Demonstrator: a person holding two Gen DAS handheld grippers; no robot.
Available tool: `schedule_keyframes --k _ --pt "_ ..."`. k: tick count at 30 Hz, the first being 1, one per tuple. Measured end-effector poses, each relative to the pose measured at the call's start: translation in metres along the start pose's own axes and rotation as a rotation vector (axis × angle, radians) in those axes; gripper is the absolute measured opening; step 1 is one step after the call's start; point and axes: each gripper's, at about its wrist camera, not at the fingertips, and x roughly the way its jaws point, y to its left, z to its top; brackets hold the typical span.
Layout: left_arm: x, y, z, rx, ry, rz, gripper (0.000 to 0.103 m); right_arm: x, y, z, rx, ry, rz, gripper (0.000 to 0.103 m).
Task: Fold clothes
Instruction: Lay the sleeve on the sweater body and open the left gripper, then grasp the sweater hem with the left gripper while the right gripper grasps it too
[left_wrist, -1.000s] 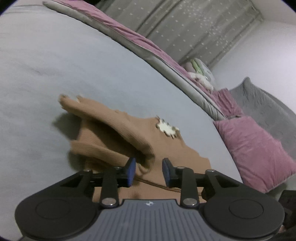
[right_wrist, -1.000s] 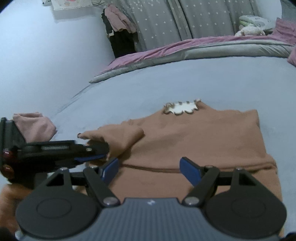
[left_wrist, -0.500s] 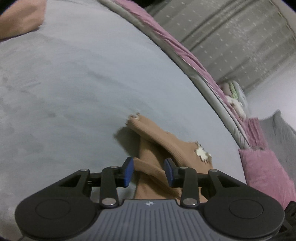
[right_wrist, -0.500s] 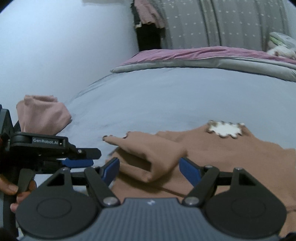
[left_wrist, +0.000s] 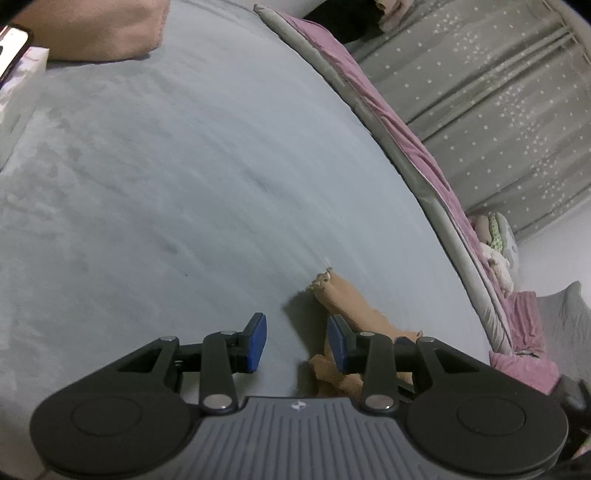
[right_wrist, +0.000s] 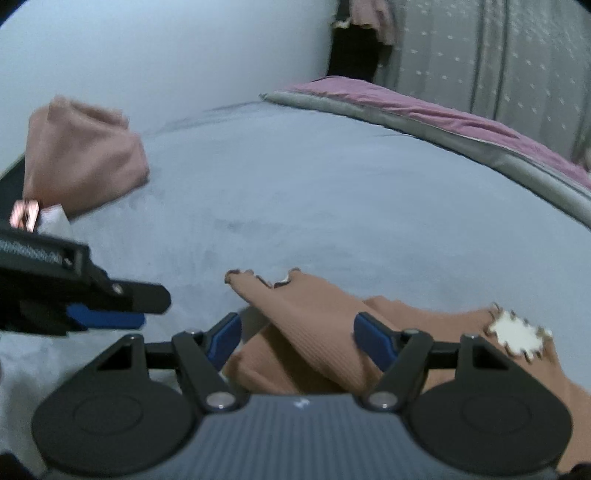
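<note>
On the grey bed (right_wrist: 332, 192), brown ribbed sweater (right_wrist: 317, 332) lying partly folded, one sleeve (right_wrist: 266, 291) doubled over the body with its scalloped cuff pointing away toward the bare bedspread. White flower-shaped patch (right_wrist: 519, 334) sewn near the neckline, off to the right in the right wrist view

Right gripper (right_wrist: 297, 336) hovering low over that folded sleeve, blue pads (right_wrist: 225, 336) standing well apart with the sleeve fabric lying between them, neither pad pressing on it; jaws just been closing a bit but plainly apart, nothing clamped

Left gripper (left_wrist: 297, 343) over bare bedspread right at the sweater's edge, pads (left_wrist: 256, 343) partly apart, gap between them showing only grey cover. Sleeve cuff (left_wrist: 323, 282) just beyond and to the right of its right pad, more brown knit bunched behind that finger. Nothing gripped there either. Same gripper also visible from the right wrist camera, coming in from the left edge, black body with a blue pad, clear of the sweater

Further off: folded pink garment (right_wrist: 81, 158) near the far left corner of the bed, phone (left_wrist: 13, 51) with a lit screen just beside it. Rolled pink-and-grey quilt (left_wrist: 388, 122) running along the far side of the bed, star-dotted grey curtains (left_wrist: 498, 110) behind it, pink pillow (left_wrist: 524, 365) at the far right. Whole right wrist view a bit motion-blurred
</note>
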Motion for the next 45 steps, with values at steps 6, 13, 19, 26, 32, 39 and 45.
schedule_keyframes --k 6,13,19,26,32,39,45 --pt "0.005 0.002 0.001 -0.009 0.013 -0.001 0.035 0.033 0.017 0.005 -0.070 0.040 -0.044 0.062" --pt "0.013 0.003 -0.002 -0.008 0.039 -0.004 0.035 0.038 0.016 0.004 -0.055 0.022 -0.049 0.032" --pt "0.023 -0.001 -0.008 0.010 0.068 -0.026 0.034 0.014 0.000 0.007 -0.025 -0.040 -0.064 0.015" --pt "0.037 -0.009 -0.017 0.042 0.098 -0.031 0.032 -0.020 -0.033 0.007 0.051 -0.110 -0.100 0.013" --pt "0.047 -0.002 -0.019 -0.042 0.122 -0.066 0.032 -0.054 -0.065 0.000 0.117 -0.161 -0.129 0.011" --pt "0.056 0.013 -0.021 -0.200 0.129 -0.178 0.032 -0.093 -0.108 -0.025 0.243 -0.228 -0.156 0.010" --pt "0.064 0.017 -0.024 -0.263 0.120 -0.225 0.031 -0.112 -0.152 -0.062 0.391 -0.234 -0.157 0.010"
